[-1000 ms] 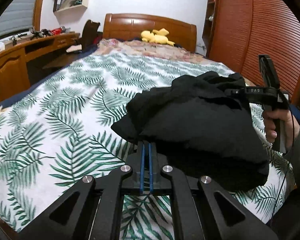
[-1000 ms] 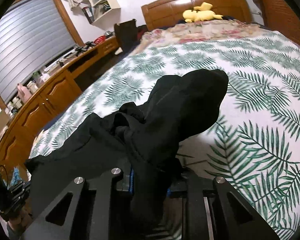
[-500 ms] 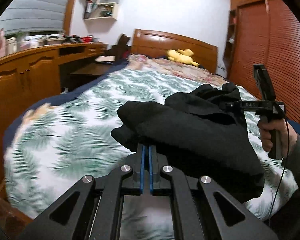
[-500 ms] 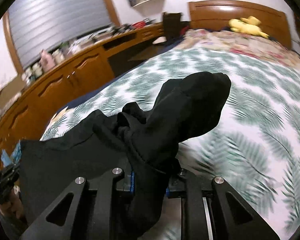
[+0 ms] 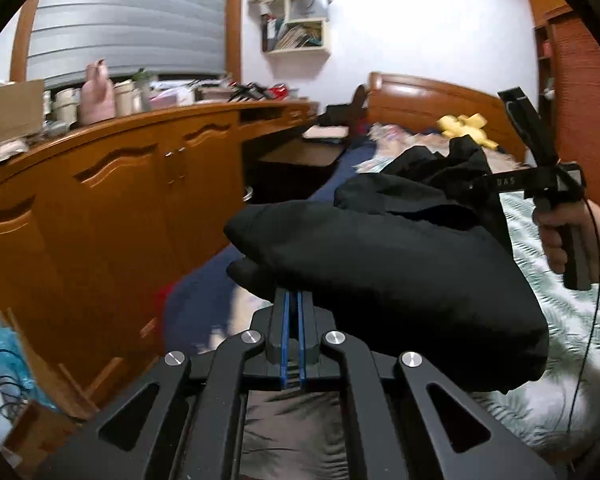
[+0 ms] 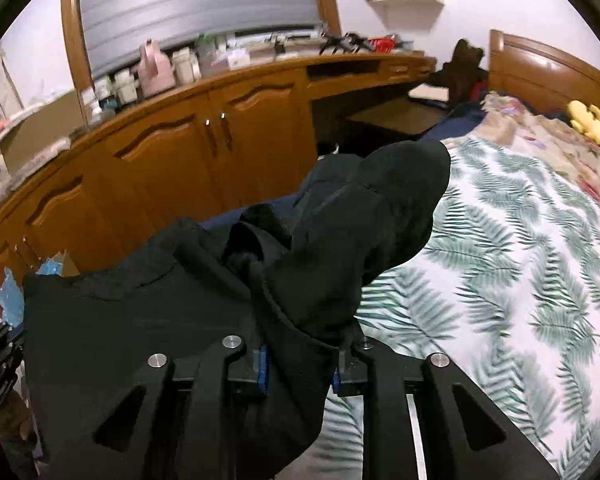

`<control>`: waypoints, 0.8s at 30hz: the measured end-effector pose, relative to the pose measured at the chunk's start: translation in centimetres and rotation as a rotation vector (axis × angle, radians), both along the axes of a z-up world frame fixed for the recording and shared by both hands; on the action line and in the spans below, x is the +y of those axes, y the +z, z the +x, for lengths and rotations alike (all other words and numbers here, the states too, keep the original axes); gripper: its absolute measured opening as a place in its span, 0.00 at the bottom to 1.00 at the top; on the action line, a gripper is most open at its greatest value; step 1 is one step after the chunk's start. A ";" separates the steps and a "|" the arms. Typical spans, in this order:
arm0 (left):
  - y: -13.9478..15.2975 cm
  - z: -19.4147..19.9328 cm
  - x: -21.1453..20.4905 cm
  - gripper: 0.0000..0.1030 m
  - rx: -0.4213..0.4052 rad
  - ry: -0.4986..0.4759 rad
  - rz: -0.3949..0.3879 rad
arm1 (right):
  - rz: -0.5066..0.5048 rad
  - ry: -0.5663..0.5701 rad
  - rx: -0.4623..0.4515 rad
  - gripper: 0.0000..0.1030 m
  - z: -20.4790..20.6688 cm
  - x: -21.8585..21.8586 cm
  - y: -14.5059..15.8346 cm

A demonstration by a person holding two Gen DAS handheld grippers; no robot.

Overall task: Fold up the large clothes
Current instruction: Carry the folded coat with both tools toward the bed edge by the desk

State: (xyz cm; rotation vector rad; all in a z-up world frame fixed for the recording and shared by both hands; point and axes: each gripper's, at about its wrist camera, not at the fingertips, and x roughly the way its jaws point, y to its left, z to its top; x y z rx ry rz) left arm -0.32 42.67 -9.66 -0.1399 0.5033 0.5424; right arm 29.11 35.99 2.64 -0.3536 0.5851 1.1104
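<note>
I have the soft, floppy black hoodie [image 6: 204,320] bunched thick in my right hand-held gripper [image 6: 300,360], its jaws just easing wider; my left hand-held gripper [image 5: 293,308] is clenched on a thin edge. Hems would grip better.

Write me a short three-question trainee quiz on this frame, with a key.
1. True or false: the black garment lies spread flat on the bed.
2. Which grippers grip the garment? A: left only. B: right only. C: both.
3. Fill in: the yellow plush toy lies near the bed's ____.

Key
1. False: it is bunched and held up off the bed.
2. C: the left gripper is shut on a thin edge, and the right gripper pinches a thicker bunch with a drawcord; its jaws have just been opening slightly, cloth between them.
3. Headboard.
</note>
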 end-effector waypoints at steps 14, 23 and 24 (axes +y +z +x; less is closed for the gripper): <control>-2.6 -1.4 1.8 0.50 0.010 0.061 -0.112 | -0.126 -0.047 -0.109 0.67 -0.5 -1.5 -4.2; 1.1 -2.7 -1.3 0.88 -0.023 0.074 -0.050 | -0.033 0.006 -0.120 0.67 -5.2 -8.7 -3.1; 1.7 -2.6 -2.0 0.88 -0.025 0.066 -0.042 | -0.023 0.008 -0.123 0.67 -5.3 -9.3 -2.8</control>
